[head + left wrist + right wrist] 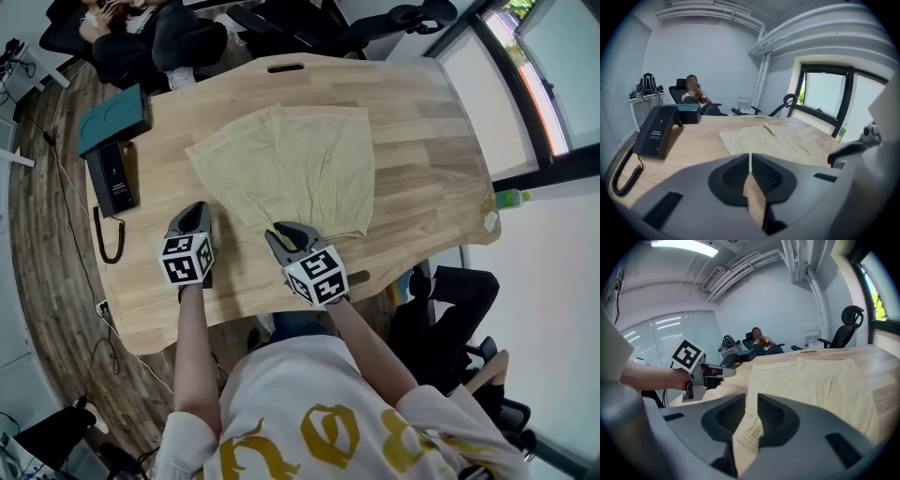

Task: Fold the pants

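The pale yellow pants (291, 169) lie folded flat in the middle of the wooden table (431, 131). My right gripper (286, 228) is at their near edge. In the right gripper view its jaws (752, 401) stand a little apart, and the near corner of the pants (811, 380) shows in the gap below them without being pinched. My left gripper (195, 208) hovers over bare wood just left of the cloth. Its jaws (750, 161) are shut with nothing between them, and the pants (778, 140) lie ahead of it.
A dark desk phone (112, 178) with a coiled cord and a teal box (112, 120) sit at the table's left. A seated person (141, 37) and office chairs are beyond the far edge. A green bottle (511, 197) stands off the right edge.
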### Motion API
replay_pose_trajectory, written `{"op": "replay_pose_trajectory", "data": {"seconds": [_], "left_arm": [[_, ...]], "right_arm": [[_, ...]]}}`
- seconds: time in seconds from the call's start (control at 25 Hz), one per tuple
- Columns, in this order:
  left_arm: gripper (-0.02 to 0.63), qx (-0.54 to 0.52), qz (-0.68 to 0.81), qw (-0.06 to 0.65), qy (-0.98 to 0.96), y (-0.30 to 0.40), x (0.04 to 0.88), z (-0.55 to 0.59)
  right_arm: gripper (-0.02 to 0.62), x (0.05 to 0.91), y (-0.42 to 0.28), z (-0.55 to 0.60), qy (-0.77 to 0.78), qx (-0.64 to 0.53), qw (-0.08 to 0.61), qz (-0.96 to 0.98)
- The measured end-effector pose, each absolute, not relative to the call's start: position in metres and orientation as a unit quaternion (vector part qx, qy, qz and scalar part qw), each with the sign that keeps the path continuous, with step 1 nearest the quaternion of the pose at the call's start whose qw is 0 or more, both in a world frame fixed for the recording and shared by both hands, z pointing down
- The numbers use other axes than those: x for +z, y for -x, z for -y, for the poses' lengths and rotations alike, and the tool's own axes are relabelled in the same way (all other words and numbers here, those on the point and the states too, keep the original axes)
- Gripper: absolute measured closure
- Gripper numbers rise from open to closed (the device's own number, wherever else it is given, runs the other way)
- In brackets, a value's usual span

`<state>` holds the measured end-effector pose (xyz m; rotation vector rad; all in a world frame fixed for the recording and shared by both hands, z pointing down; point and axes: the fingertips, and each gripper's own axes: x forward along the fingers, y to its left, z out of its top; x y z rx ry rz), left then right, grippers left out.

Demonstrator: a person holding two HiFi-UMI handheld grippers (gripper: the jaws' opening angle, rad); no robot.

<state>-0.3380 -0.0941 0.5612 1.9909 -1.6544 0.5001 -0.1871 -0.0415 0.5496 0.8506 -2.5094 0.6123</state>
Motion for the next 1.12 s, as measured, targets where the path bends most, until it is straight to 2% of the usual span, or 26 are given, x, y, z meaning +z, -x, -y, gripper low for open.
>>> {"op": "replay_pose_trajectory", "data": {"seconds": [0.28, 0.4, 0.6, 0.84, 1.12], "left_arm": [[0.596, 0.206, 0.605, 0.263, -0.723, 0.338, 0.578, 0.101], [0.573, 0.216, 0.604, 0.273, -0.717, 0.339, 0.587, 0.103], [0.53, 0.225, 0.596, 0.294, -0.713, 0.337, 0.601, 0.108], [0.476, 0.229, 0.588, 0.319, -0.708, 0.333, 0.617, 0.115], [0.469, 0.237, 0.594, 0.322, -0.698, 0.336, 0.622, 0.127]], "right_arm": [[0.471, 0.568, 0.194, 0.038, -0.283, 0.234, 0.233, 0.9], [0.468, 0.574, 0.194, 0.039, -0.282, 0.242, 0.236, 0.898], [0.422, 0.59, 0.197, 0.038, -0.269, 0.251, 0.265, 0.892], [0.419, 0.604, 0.197, 0.039, -0.264, 0.24, 0.297, 0.886], [0.42, 0.612, 0.194, 0.037, -0.267, 0.236, 0.312, 0.881]]}}
